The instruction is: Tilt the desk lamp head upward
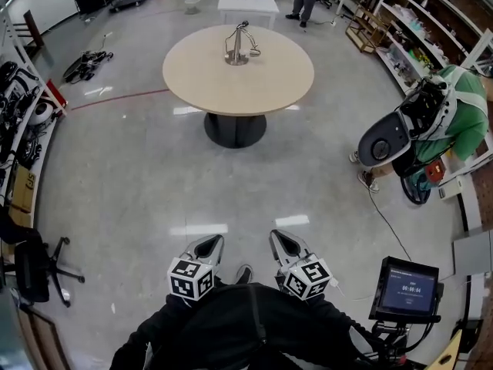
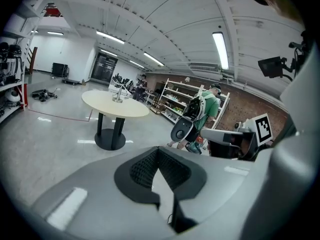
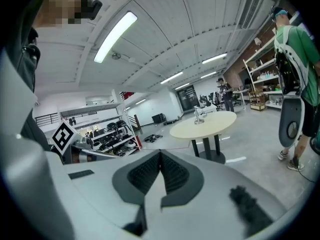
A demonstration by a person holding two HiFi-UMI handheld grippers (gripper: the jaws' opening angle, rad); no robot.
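A silver desk lamp (image 1: pixel 239 45) stands on a round beige table (image 1: pixel 254 83) far ahead in the head view, its head drooping to the right. The lamp (image 2: pixel 119 91) is tiny on the table (image 2: pixel 117 105) in the left gripper view, and the lamp (image 3: pixel 199 115) on the table (image 3: pixel 205 125) is small in the right gripper view too. My left gripper (image 1: pixel 209 245) and right gripper (image 1: pixel 282 241) are held close to my body, well short of the table. Both are shut with nothing between the jaws.
A person in a green shirt (image 1: pixel 454 118) with a white and black machine (image 1: pixel 389 137) stands at the right. Shelves (image 1: pixel 420 29) line the right wall, gear racks (image 1: pixel 19 114) the left. A screen on a stand (image 1: pixel 406 289) is near my right, an office chair (image 1: pixel 35 268) at my left.
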